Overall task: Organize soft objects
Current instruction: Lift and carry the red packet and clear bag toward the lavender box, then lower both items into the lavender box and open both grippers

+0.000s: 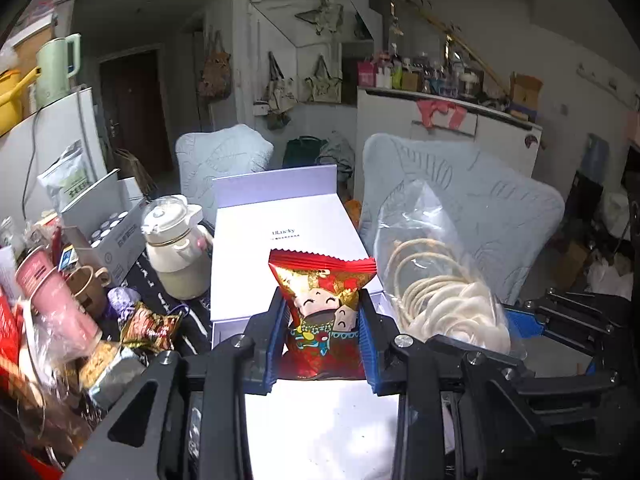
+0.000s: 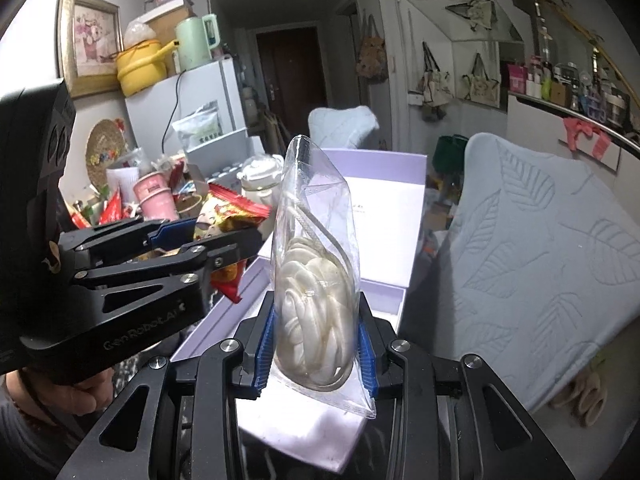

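A: Left side first, quick. What's the left gripper doing?

B: Its blue pads are pressed onto a red and gold snack packet. The packet stands upright between the fingers, crimped top edge up, over the white gift box.

A: Does the right wrist view confirm that?

B: Yes. There the left gripper comes in from the left with the snack packet pinched in it, above the near edge of the gift box.

A: And the right gripper?

B: It pinches a clear plastic bag that holds a coiled cream rope. The bag stands upright, its open top pointing up, above the box interior.

A: Is the bag visible from the left camera?

B: Yes, the clear plastic bag sits just right of the packet, and the rope shows through it. The right gripper's body is visible, but its fingertips are hidden behind the bag.

A: Surroundings?

B: A cream kettle stands left of the box, beside a pink cup and mixed clutter. A light blue chair back is right of the box.
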Motion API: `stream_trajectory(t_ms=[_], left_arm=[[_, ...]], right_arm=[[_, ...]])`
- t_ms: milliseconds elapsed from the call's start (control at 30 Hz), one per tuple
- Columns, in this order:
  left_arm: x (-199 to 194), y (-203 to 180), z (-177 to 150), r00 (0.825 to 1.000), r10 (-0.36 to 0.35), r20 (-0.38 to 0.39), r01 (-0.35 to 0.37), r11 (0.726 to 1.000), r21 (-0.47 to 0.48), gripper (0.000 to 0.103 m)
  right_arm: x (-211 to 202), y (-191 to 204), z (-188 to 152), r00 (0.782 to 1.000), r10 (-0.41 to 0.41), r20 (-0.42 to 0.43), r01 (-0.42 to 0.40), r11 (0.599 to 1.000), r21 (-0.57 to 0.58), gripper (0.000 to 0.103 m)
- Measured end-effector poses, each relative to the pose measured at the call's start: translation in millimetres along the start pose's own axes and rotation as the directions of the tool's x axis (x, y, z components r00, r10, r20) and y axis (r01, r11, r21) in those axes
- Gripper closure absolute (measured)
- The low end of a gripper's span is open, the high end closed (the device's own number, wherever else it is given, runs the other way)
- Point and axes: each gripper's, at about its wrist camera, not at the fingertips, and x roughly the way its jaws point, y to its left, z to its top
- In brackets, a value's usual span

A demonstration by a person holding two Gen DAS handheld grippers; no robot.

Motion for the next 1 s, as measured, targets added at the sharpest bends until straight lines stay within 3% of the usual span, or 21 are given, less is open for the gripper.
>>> stream_trajectory(t_ms=[433,600,667,733,800,900,1000], left_arm=[[56,11,3,0.995,0.057,-0.085,-0.056,0.998,0.024,0.071],[76,17,-3,0.985,0.051,-0.162,-0.052,0.999,0.0,0.068],[84,20,-8,0.978,0.07,-0.195,-0.073,0.997,-0.006,0.063],[86,20,-12,0.977,0.084,-0.197,-0.087,0.996,-0.006,0.042],[86,22,-13,0.974,0.11,-0.196,-0.113,0.994,-0.005,0.028],[85,26,-15,0.973,0.114,-0.201,-0.12,0.993,-0.019,0.026],[84,27,-15,0.972,0.118,-0.205,-0.125,0.992,-0.019,0.026]], right_arm=[[52,-14,5,0.995,-0.019,-0.101,0.022,0.999,0.026,0.064],[66,-17,2,0.991,-0.039,-0.129,0.043,0.999,0.028,0.061],[70,-17,1,0.988,-0.052,-0.143,0.055,0.998,0.016,0.056],[74,-18,-1,0.986,-0.063,-0.151,0.065,0.998,0.005,0.049],[76,-19,-3,0.985,-0.078,-0.157,0.079,0.997,0.0,0.045],[77,-24,-4,0.983,-0.088,-0.162,0.09,0.996,0.003,0.038],[78,-28,-6,0.981,-0.089,-0.174,0.093,0.996,0.015,0.038]])
